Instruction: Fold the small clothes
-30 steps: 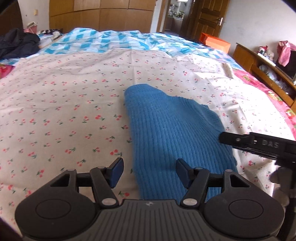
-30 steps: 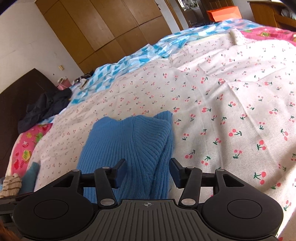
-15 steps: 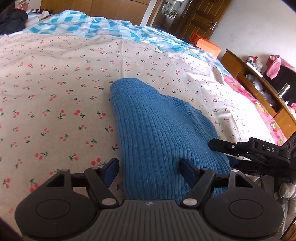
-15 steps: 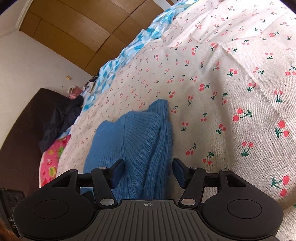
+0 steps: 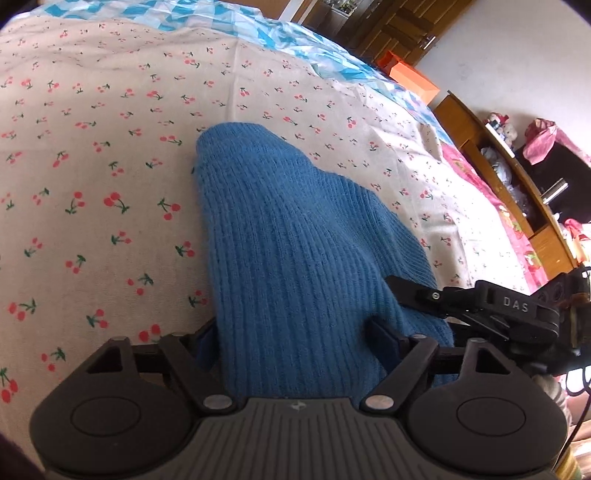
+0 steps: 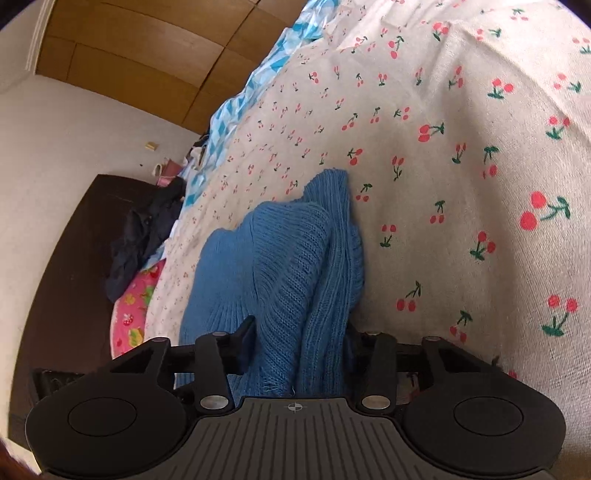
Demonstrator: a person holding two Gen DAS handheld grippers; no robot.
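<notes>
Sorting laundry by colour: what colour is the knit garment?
Solid blue sweater, ribbed knit; clearest in the left wrist view.

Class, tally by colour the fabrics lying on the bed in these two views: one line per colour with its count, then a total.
Blue knit garment: 1
Cream cherry-print sheet: 1
Blue-and-white check cover: 1
Pink print cloth: 1
Dark garment: 1
Total: 5

Your right gripper (image 6: 295,347) is closing around a bunched edge of the blue knit sweater (image 6: 295,266) — it lies on the cherry-print bedspread (image 6: 461,155), dark headboard (image 6: 74,240) at left.
</notes>
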